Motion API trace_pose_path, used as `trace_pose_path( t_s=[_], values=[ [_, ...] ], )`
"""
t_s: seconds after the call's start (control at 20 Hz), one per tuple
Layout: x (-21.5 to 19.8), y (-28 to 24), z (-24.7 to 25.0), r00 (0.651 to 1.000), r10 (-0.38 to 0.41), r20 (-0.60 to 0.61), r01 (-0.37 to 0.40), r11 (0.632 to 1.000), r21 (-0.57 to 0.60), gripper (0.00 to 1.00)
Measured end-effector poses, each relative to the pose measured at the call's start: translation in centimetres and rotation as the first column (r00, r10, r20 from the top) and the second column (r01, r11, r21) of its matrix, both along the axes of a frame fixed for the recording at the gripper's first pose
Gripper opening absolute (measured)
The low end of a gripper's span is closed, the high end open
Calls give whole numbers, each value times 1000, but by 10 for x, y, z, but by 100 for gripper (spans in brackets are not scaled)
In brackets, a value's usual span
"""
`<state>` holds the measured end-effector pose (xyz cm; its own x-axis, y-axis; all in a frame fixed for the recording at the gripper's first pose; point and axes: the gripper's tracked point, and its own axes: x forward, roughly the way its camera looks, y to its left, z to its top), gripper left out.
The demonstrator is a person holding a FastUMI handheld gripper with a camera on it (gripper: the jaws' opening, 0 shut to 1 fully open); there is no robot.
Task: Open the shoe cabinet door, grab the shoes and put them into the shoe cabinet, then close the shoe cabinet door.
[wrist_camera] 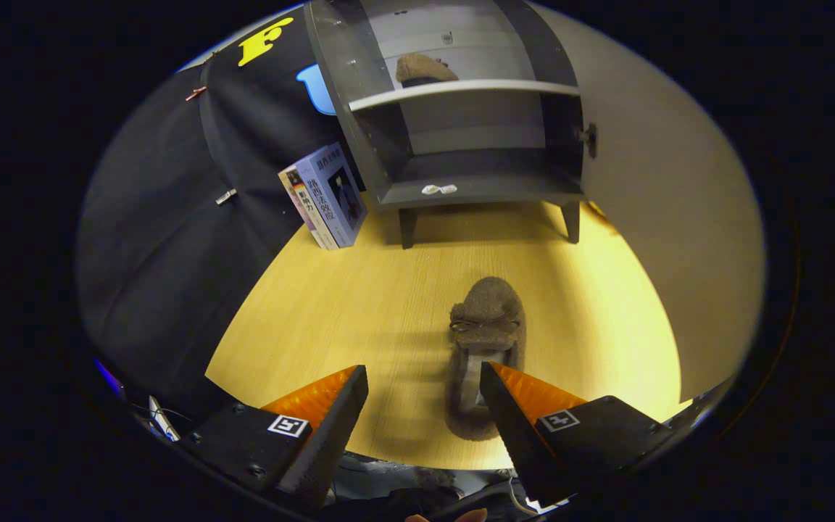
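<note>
The claw [423,384] stands released, its two fingers spread wide and gripping nothing, low over the wooden tabletop [330,304]. A brown fuzzy slipper [486,341] lies flat on the tabletop with its toe pointing toward the shoe cabinet [461,188]; its heel end sits between the fingers, close against the right-hand one, and whether that finger touches it cannot be told. The spread appears set to take the slipper across its width, which suits a soft, low shoe. The cabinet stands beyond on short legs with its door [667,217] swung open to the right, so the opening step looks done. A second slipper [423,69] already rests on the upper shelf [464,88], suggesting half the pair is stowed and this one remains. Two books [327,196] lean beside the cabinet's left side, clear of the path. Two small pale objects [439,189] sit on the cabinet's lower front edge, too small to identify. The slipper's heel is partly covered by the right finger, its inside is shadowed, and the cabinet top is cut off. A fingertip of the holder's hand [446,516] barely shows below the claw.
</note>
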<state>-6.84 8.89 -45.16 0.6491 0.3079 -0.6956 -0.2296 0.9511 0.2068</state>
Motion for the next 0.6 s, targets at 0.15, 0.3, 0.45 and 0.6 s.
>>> trace_pose_path(
  t_s=[0.15,0.3,0.45,0.6],
  values=[
    [17,-3,-41,999,-25,-37,25,999,-23,99],
    [35,1,-69,998,-58,-35,57,998,-28,99],
    [63,2,-93,995,-93,34,95,993,-71,83],
    [91,-4,-101,978,-176,112,186,978,-91,63]
  ],
)
